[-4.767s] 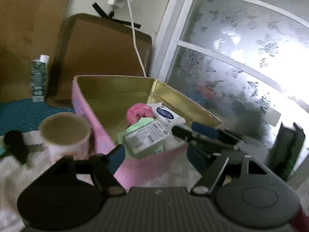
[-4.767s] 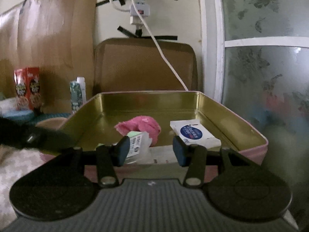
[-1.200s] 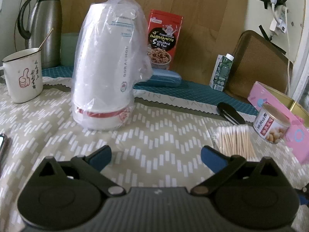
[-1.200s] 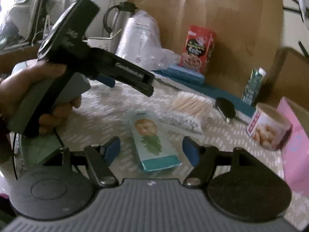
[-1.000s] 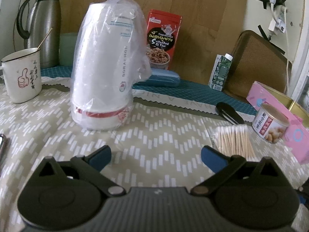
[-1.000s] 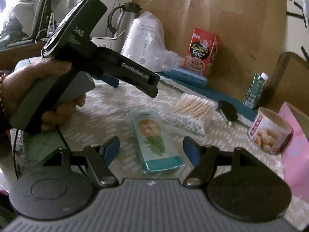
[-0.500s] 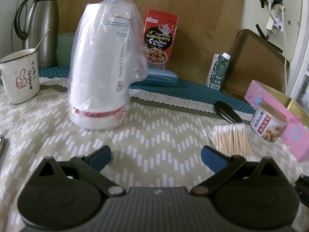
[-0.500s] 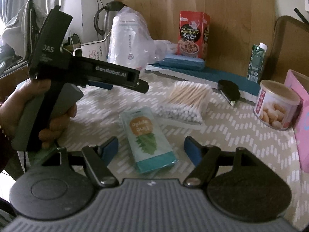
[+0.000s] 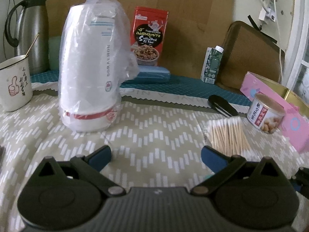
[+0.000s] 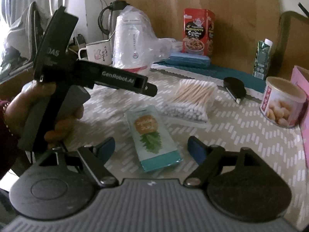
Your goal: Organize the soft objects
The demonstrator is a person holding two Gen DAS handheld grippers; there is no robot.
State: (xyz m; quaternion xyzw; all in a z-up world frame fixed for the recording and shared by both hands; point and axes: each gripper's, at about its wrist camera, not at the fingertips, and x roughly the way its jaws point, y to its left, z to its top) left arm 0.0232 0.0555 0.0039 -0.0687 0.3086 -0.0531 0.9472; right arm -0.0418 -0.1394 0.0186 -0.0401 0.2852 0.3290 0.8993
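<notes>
A teal packet with a pineapple picture lies flat on the patterned tablecloth. My right gripper hovers just in front of it, jaws opening wide; the packet's near end lies between the fingers and the pads do not touch it. Behind the packet sits a clear bag of cotton swabs, which also shows in the left wrist view. My left gripper stands open over bare cloth, holding nothing. In the right wrist view a hand holds it up at the left. The pink tin stands at the far right.
A bagged stack of white cups, a mug and a steel flask stand at the left. A red snack box, blue case, green carton, black clip-like item and nut can line the back and right.
Both grippers have left the pink tin and now face the table. In the last second the right view rolled level and its jaws spread wider; the left gripper barely moved.
</notes>
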